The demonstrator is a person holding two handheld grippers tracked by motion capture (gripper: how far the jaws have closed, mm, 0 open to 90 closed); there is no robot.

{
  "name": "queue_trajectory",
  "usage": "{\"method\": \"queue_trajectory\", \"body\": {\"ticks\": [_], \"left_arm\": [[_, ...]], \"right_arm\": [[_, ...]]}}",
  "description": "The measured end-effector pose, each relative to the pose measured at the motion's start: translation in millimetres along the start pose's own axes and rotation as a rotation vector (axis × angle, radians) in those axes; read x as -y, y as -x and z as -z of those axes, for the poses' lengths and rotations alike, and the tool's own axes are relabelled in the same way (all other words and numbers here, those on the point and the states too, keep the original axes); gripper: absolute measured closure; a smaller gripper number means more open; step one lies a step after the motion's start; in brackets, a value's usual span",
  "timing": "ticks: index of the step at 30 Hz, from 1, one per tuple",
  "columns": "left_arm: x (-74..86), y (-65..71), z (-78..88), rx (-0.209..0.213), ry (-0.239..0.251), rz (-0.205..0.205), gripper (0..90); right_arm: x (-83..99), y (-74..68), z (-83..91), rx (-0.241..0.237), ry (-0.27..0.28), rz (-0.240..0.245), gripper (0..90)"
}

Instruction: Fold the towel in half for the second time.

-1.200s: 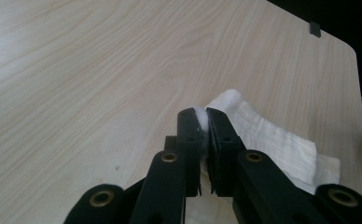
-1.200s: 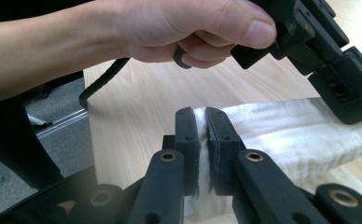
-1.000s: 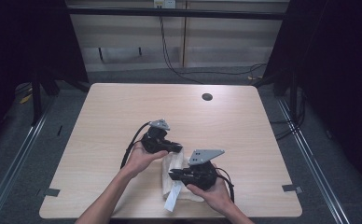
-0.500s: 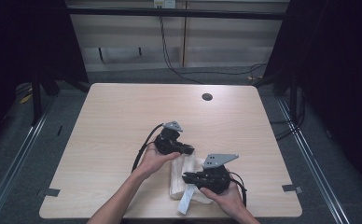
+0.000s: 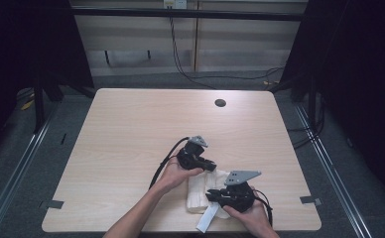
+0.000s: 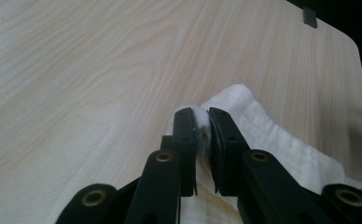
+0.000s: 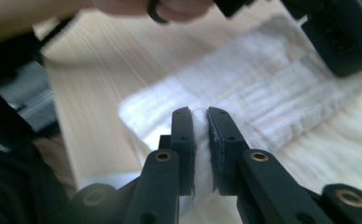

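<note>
A white folded cloth (image 5: 198,192) lies on the wooden table (image 5: 131,139) near its front edge, one strip hanging over it. My left gripper (image 5: 212,167) rests at the cloth's far edge. In the left gripper view its jaws (image 6: 203,122) pinch a raised fold of the cloth (image 6: 272,140). My right gripper (image 5: 211,195) comes in from the right over the cloth's near part. In the right gripper view, cloth (image 7: 263,93) fills the narrow gap between its jaws (image 7: 200,119). Both pairs of jaws have just been opening slightly, with cloth still between them.
A dark round hole (image 5: 220,103) sits in the table's far side. Grey tape marks lie at the front left corner (image 5: 55,204) and front right corner (image 5: 309,200). Cables hang at the back wall. Dark floor and rails flank the table.
Both hands have carried the cloth to the right and toward the front edge, sinking toward the table. The cloth now lies flatter.
</note>
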State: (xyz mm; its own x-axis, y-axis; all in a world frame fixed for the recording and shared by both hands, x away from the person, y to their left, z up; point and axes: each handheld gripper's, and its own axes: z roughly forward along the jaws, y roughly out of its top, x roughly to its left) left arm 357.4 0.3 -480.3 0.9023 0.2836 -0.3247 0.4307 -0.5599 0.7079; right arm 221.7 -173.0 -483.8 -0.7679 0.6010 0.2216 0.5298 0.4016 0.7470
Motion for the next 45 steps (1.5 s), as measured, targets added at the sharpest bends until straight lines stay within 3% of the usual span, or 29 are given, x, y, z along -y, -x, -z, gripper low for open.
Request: {"method": "queue_trajectory", "body": {"ticks": [5,9,15,18,23,26,32,35,37,40,42,45], "left_arm": [[-3.7,5.4,-5.0,0.01,0.017,-0.019,73.1],[-5.7,5.5,-13.2,0.048,0.019,-0.027,69.9],[-8.8,1.5,-10.8,0.074,0.048,-0.003,65.5],[-8.9,2.4,-9.0,0.058,0.053,-0.029,64.1],[-7.0,3.5,1.3,0.015,0.069,-0.023,60.6],[-3.8,5.5,11.0,-0.011,0.085,-0.019,55.8],[6.3,2.5,31.1,-0.051,0.087,-0.019,51.6],[9.5,0.0,44.0,-0.07,0.092,-0.016,50.7],[11.1,-1.4,52.5,-0.073,0.1,0.001,49.4],[13.4,-4.0,62.3,-0.107,0.061,0.023,46.6],[18.8,-3.8,73.6,-0.115,0.072,0.018,43.6],[27.1,-3.7,86.8,-0.146,0.07,0.022,40.2]], "right_arm": [[5.4,2.7,2.4,0.01,-0.008,-0.027,74.2],[10.1,4.6,6.1,0.037,-0.015,-0.039,62.6],[11.9,11.7,6.0,0.039,-0.015,-0.056,52.3],[12.9,13.5,11.5,0.068,-0.006,-0.073,45.6],[19.4,19.0,24.0,0.103,0.007,-0.115,39.5],[22.7,20.3,34.2,0.121,0.034,-0.142,39.3],[21.4,23.3,47.7,0.167,0.069,-0.138,44.9],[16.1,28.9,48.5,0.155,0.08,-0.14,50.3],[11.9,34.6,47.6,0.109,0.096,-0.15,50.8],[6.6,39.0,43.1,0.102,0.109,-0.168,48.3],[2.8,40.8,43.2,0.123,0.116,-0.151,47.0],[-4.0,46.2,50.6,0.113,0.123,-0.137,44.4]]}}
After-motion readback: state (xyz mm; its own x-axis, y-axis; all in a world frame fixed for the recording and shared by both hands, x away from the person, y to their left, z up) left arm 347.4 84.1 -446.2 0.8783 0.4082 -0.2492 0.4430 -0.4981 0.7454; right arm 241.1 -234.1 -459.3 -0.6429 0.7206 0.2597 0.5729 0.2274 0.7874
